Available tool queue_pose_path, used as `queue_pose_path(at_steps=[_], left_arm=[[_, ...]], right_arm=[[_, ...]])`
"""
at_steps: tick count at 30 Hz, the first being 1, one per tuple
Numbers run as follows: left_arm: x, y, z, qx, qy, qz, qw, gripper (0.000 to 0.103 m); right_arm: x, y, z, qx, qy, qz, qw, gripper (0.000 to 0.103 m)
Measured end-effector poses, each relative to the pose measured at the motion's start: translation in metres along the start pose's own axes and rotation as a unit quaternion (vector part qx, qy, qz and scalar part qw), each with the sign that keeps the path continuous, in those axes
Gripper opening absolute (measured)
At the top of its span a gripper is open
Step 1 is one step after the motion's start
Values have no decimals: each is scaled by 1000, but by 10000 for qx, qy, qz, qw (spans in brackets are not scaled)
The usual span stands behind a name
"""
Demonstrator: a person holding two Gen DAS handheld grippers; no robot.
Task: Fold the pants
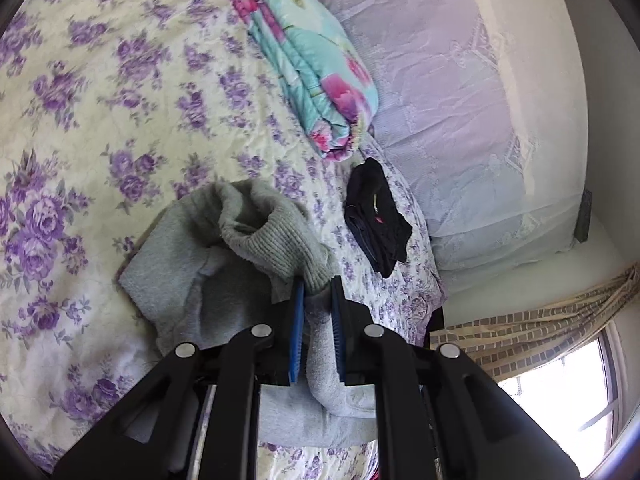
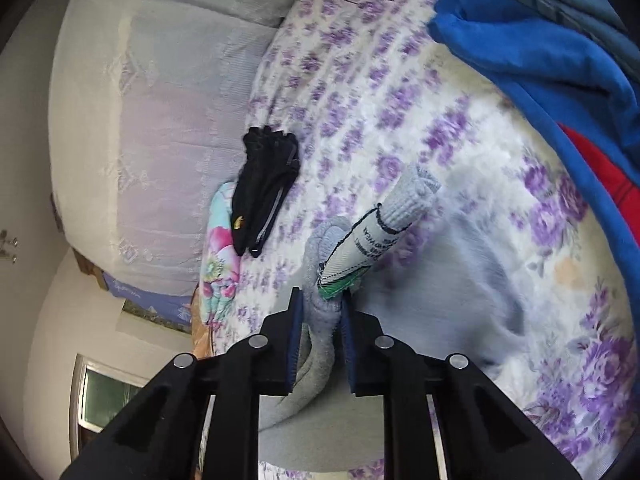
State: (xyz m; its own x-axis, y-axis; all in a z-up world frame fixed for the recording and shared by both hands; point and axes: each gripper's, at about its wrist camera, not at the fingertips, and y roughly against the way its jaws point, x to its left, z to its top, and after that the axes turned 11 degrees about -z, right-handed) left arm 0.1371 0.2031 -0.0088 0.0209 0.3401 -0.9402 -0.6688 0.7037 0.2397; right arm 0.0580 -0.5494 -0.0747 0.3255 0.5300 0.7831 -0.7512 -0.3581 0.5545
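Note:
The grey fleece pants (image 1: 208,264) lie bunched on the floral bedspread (image 1: 80,120), with a ribbed waistband or cuff turned up and inside out. My left gripper (image 1: 318,286) is shut on a fold of that ribbed grey cloth, which fills the space between the blue pads. In the right wrist view, my right gripper (image 2: 322,298) is shut on another bunch of the grey pants (image 2: 320,320). Just beyond its tips a white sewn-in label (image 2: 360,248) and a ribbed cuff (image 2: 416,192) stick up. The rest of the pants spreads blurred to the right.
A folded teal floral quilt (image 1: 312,76) and a small folded black garment (image 1: 376,216) lie near the lilac pillows (image 1: 460,120). A blue garment over something red (image 2: 540,60) is piled at the right of the right wrist view. The bed edge, a curtain (image 1: 520,328) and a window lie lower right.

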Motion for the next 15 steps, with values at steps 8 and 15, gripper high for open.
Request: queue_pose_path(at_steps=[8,15], left_arm=[[5,-2,-1,33,109,-21,9999,12],[-5,15,-6,116,183,-345,9992,12]], right_arm=[[-17,-3,-7,138,-109,-256,9995,17],[3,42,-12,-262,75,270,9993,16]])
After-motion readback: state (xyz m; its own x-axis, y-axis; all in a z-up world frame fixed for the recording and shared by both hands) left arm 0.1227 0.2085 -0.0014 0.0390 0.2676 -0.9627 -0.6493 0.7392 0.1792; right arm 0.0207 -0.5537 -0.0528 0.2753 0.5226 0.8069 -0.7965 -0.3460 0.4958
